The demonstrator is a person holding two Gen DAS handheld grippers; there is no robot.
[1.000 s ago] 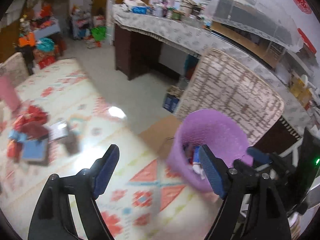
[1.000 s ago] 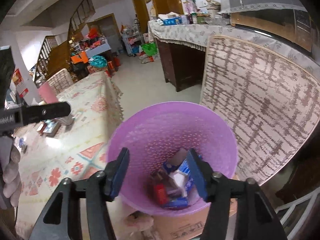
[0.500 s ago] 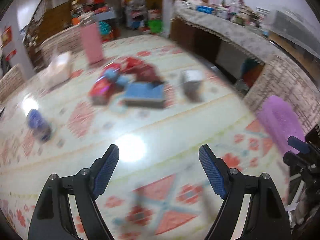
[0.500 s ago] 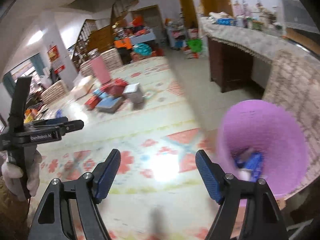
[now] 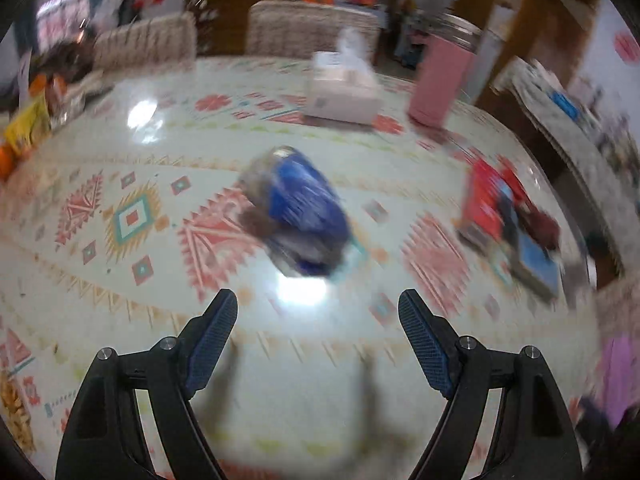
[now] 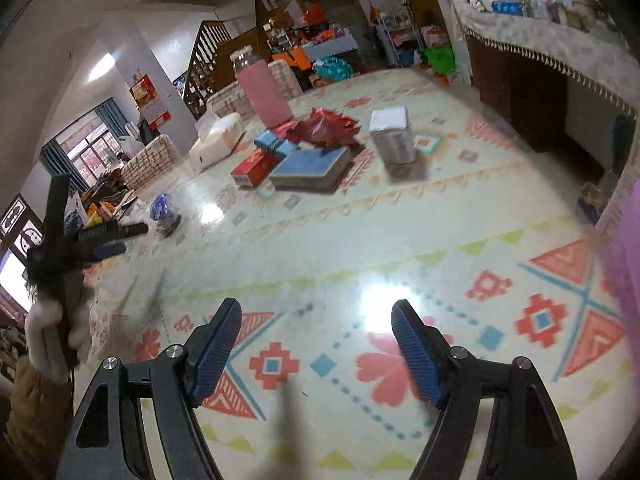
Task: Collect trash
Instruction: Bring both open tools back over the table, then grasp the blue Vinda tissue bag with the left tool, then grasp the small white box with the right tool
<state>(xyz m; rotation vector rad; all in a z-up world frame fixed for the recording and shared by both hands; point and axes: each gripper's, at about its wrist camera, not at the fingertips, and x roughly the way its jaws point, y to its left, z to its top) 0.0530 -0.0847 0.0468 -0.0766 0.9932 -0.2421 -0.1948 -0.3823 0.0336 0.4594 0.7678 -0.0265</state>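
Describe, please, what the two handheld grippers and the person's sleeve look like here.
Both the left gripper and the right gripper have black frames with silver screws and blue ribbed pads. In the right wrist view, the sleeve is mustard brown. No cables or markings are clearly visible.

left gripper (image 5: 318, 310): black frame, blue ribbed pads, silver screws | right gripper (image 6: 316, 320): same black frame, blue pads, silver screws | left hand (image 6: 48, 332): white glove, mustard-brown sleeve (image 6: 28, 408)
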